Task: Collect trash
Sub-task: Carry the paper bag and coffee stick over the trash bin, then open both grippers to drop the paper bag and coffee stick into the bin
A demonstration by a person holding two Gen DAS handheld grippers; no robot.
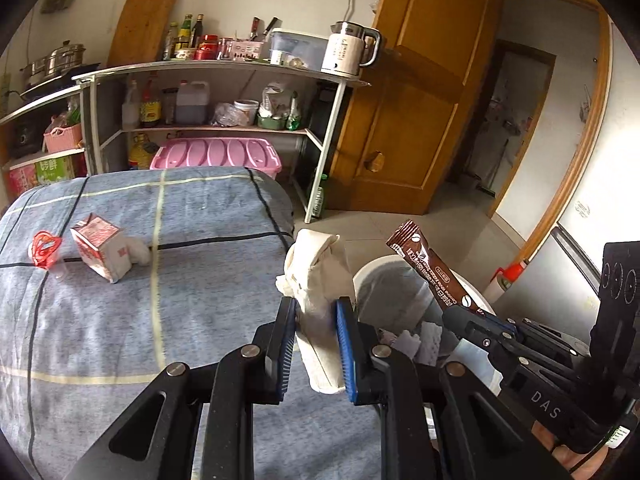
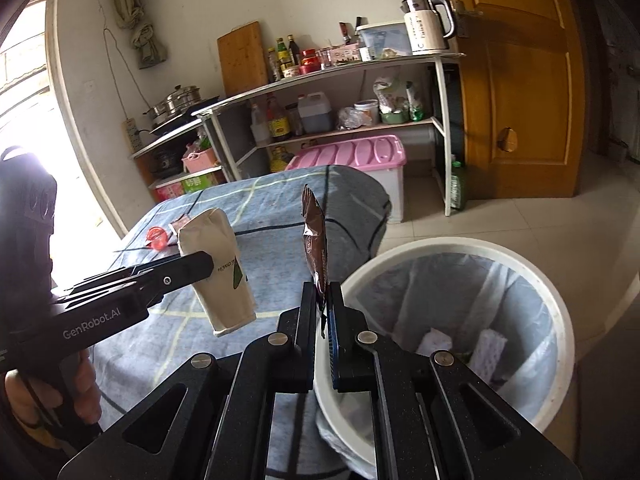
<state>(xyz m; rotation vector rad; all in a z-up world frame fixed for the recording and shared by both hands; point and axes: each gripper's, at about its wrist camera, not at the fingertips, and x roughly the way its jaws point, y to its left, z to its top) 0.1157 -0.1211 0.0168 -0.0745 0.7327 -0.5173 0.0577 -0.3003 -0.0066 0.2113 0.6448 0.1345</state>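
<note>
My left gripper is shut on a crumpled beige paper cup, held above the table's right edge; the cup also shows in the right wrist view. My right gripper is shut on a brown coffee sachet, upright just left of the bin's rim; the sachet also shows in the left wrist view. The white trash bin with a clear liner stands on the floor beside the table and holds several white scraps. A red-and-white carton and a red plastic lid lie on the blue checked tablecloth.
A metal shelf rack with bottles, jars and a white kettle stands behind the table. A pink-lidded storage box sits under it. A wooden door is at the right, with tiled floor beyond the bin.
</note>
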